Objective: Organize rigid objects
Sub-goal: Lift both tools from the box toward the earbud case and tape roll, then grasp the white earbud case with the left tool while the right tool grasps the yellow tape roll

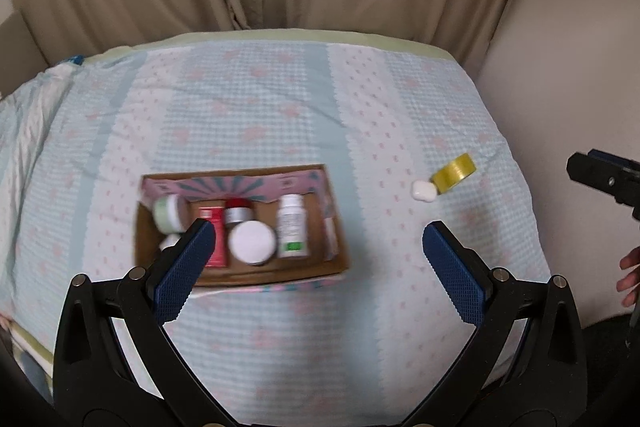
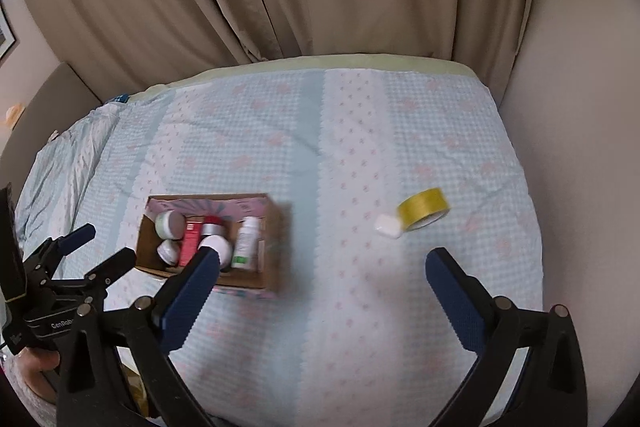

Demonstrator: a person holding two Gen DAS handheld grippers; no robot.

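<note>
In the left wrist view, the left tongs (image 1: 320, 247) stand wide apart and hold nothing, above the bed (image 1: 280, 99). Under them is the cardboard box (image 1: 276, 273), already with jars, a red carton and a white bottle (image 1: 293, 226) inside. The bottle lies flat, its long axis going from near to far, cap at the far end. To the right on the bed are the yellow tape roll (image 1: 454, 171) and a small white object (image 1: 424, 191), touching each other.

In the right wrist view, the right tongs (image 2: 322, 265) are also wide and empty. The tape roll (image 2: 424, 213) is tilted, its opening toward the camera. I judge the next pick is here: better to close on the roll's rim, without pushing the white object (image 2: 387, 225).
</note>
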